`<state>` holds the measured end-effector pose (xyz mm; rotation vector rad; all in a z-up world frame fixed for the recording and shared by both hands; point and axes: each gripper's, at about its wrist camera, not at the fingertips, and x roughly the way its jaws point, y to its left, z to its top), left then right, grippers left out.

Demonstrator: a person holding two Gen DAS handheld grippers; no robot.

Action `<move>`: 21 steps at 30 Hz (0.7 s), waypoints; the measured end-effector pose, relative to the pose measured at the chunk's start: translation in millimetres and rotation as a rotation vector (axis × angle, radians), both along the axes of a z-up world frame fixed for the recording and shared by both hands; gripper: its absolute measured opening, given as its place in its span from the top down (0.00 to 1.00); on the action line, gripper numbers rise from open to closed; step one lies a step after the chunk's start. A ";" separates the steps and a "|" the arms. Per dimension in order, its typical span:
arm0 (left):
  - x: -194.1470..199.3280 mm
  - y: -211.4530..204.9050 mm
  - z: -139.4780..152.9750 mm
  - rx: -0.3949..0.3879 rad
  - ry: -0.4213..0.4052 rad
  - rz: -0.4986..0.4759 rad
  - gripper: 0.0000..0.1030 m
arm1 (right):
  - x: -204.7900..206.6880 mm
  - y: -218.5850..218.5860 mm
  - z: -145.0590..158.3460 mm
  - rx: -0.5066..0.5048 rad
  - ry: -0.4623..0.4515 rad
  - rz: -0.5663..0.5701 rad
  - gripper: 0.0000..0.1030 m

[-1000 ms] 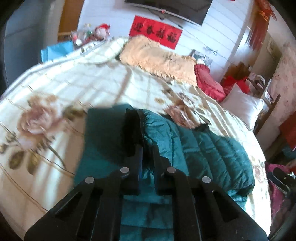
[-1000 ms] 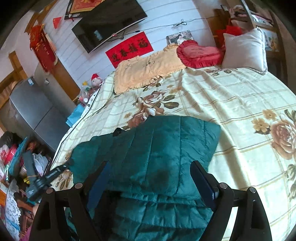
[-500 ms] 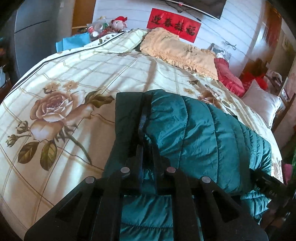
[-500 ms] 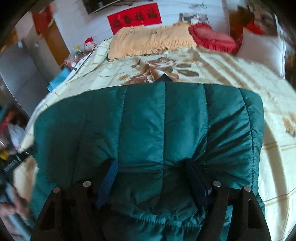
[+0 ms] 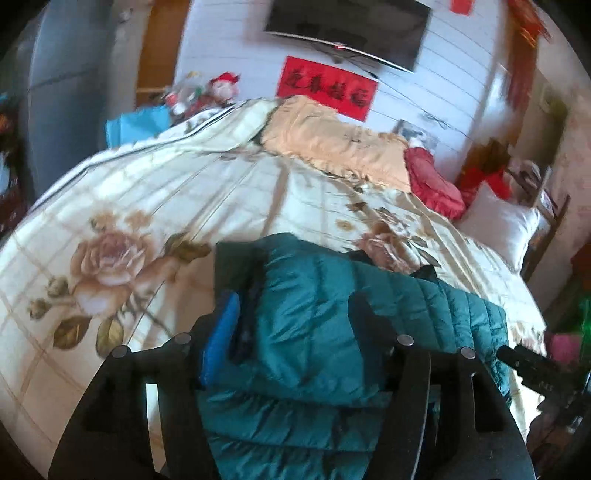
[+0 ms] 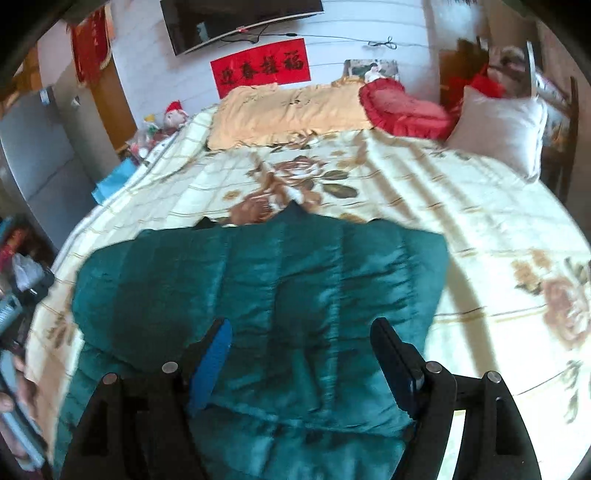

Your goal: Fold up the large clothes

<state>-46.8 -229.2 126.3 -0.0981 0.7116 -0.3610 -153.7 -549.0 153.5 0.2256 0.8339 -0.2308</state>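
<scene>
A dark green quilted puffer jacket (image 6: 258, 288) lies folded over on the near part of the bed (image 6: 461, 206), on a cream bedspread printed with large roses. From the left side, the left gripper (image 5: 291, 314) hangs just above the jacket's left edge; its fingers have just sprung apart and now stand about half spread, the blue-padded finger (image 5: 221, 332) over the jacket's dark folded border and the other finger over the puffed quilting, with the fabric lying loose under the gap and no pad pressing on it. The right gripper (image 6: 301, 336) hovers over the near middle of the jacket with its fingers wide apart, having eased slightly inward a moment ago; the green cloth spreads flat beneath and between them, and they have hold of nothing. The jacket's far edge ends just short of a big brown rose in the middle of the spread. At the head of the bed lie a peach frilled pillow (image 6: 288, 110), a red ruffled cushion (image 6: 402, 107) and a white pillow (image 6: 498, 125). On the wall behind hang a red banner (image 6: 262, 68) and a television (image 6: 240, 18).
</scene>
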 end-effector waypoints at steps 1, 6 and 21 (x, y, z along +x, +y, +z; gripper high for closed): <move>2.5 -9.0 -3.2 0.025 0.013 -0.014 0.40 | 2.3 -1.7 -1.3 -0.007 0.007 0.004 0.27; 22.9 -38.8 -35.6 0.157 0.072 -0.024 0.40 | 19.7 -8.1 -19.7 -0.033 0.044 -0.008 0.27; 49.9 -73.0 -82.1 0.278 0.117 -0.072 0.40 | 43.6 -49.5 -55.1 0.003 0.107 -0.102 0.18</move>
